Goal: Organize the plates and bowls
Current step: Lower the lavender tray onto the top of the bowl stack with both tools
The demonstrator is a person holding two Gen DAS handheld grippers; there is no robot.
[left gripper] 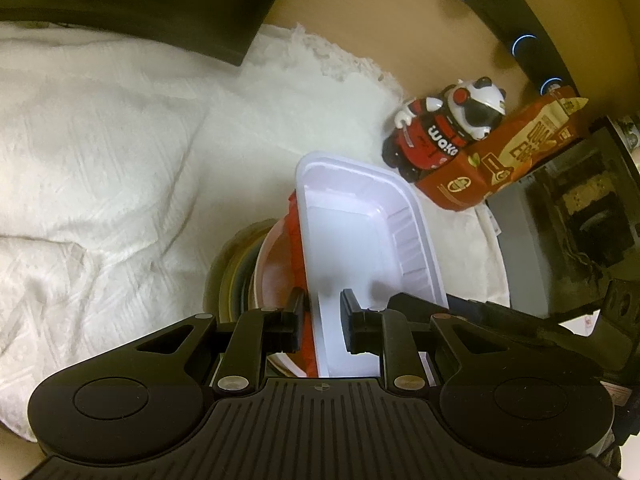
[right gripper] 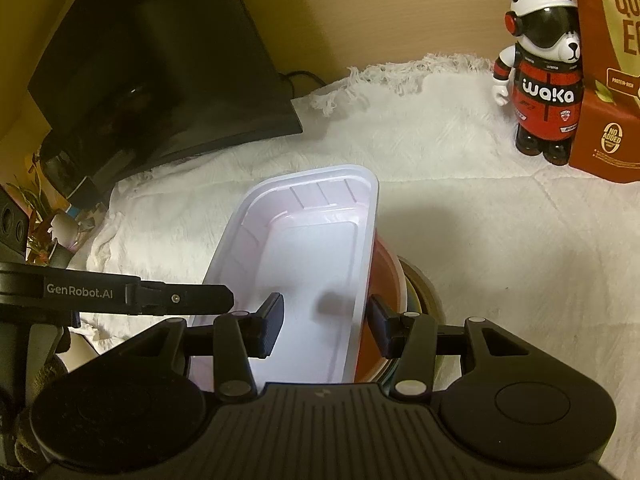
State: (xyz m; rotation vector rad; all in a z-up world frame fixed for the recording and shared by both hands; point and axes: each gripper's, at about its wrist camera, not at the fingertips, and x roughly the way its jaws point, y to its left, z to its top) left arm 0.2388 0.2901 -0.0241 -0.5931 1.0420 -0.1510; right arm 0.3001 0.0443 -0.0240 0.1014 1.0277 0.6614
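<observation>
In the left wrist view, your left gripper [left gripper: 322,322] straddled one long wall of the white rectangular plastic tray [left gripper: 360,236], one finger outside against the red material beneath and the other inside the basin; the pads stood narrowly apart about the rim, and it looked like a grasp on that wall, though you could not be certain from here that both pads pressed. The tray sat tilted on a stack of round red and white bowls [left gripper: 276,264], which lay under and to the outer side of the outer finger, all on the rumpled white cloth [left gripper: 100,140]. Beyond the fingertips stood a panda figurine in a red suit [left gripper: 444,128], touching a red carton [left gripper: 500,160]. In the right wrist view, your right gripper [right gripper: 326,322] bracketed the opposite long wall: the inner finger lay within the basin and the outer finger stood just outside, near the red bowl [right gripper: 384,268], with a visible gap at the inner pad, so whether it gripped could not be told. To settle the tray well, you needed to keep both walls level, lower evenly, and seat it squarely before letting go, since thin plastic flexes.
</observation>
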